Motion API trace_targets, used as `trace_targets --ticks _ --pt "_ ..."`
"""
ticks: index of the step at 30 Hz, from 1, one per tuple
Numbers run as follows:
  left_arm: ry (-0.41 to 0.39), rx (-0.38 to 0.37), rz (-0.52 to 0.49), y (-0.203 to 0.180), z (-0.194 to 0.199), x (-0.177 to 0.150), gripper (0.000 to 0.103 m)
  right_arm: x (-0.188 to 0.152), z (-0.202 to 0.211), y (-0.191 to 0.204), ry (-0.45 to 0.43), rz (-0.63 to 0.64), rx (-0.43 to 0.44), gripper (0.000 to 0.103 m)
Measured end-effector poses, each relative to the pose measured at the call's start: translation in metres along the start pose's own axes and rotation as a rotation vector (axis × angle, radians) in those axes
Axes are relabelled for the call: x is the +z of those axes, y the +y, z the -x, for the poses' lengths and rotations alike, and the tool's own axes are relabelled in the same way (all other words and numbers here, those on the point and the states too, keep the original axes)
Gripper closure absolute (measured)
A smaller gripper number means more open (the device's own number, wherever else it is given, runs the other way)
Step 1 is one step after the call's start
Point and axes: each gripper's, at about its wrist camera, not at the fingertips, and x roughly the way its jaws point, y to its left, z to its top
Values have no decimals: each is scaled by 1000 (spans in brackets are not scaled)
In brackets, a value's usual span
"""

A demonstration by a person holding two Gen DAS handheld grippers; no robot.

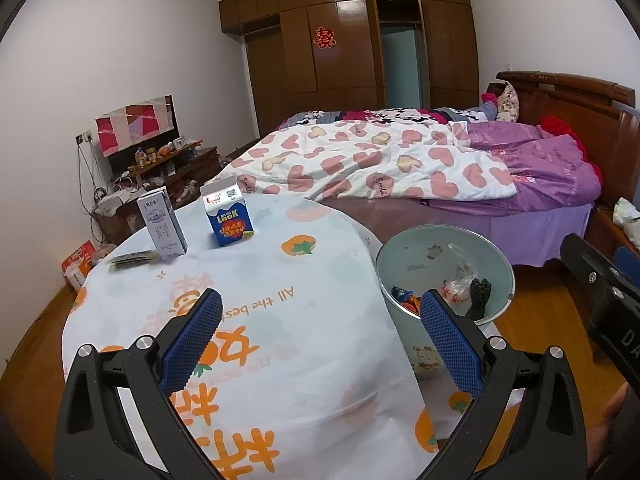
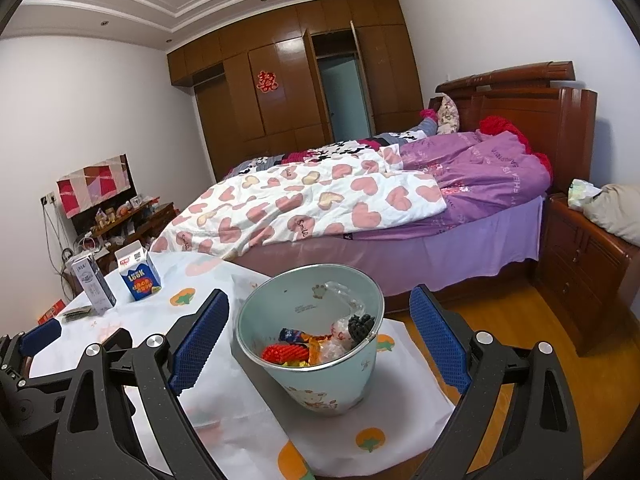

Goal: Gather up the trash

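Left wrist: left tongs [image 1: 320, 336] apart, empty, above desk [image 1: 320, 248]. Beyond them blue "LOOK" carton [image 1: 229, 217], grey carton [image 1: 162, 224], flat wrapper [image 1: 132, 260] left of bin [image 1: 444, 272]. Advice: straddle carton squarely, clamp mid-body.

Right wrist: right tongs [image 2: 320, 340] apart, empty, framing bin [image 2: 312, 344] holding wrappers. "LOOK" carton [image 2: 140, 278] left of bin.

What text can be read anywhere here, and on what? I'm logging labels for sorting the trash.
"LOOK": blue carton on the table.
"All the best": printed tablecloth; its large orange characters are cut off, not readable.
"Smile": heart-print quilt.
"DA": right gripper body at the left view's edge, cut off.
Red paper character on wardrobe: a decorative sign.
Grey carton, purple quilt lettering: too small or blurred.
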Motion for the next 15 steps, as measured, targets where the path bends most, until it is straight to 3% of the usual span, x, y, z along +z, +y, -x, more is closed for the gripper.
trace_targets --ticks 15 --pt "43 -9 29 8 -10 -1 8 0 -5 -4 35 -15 -11 12"
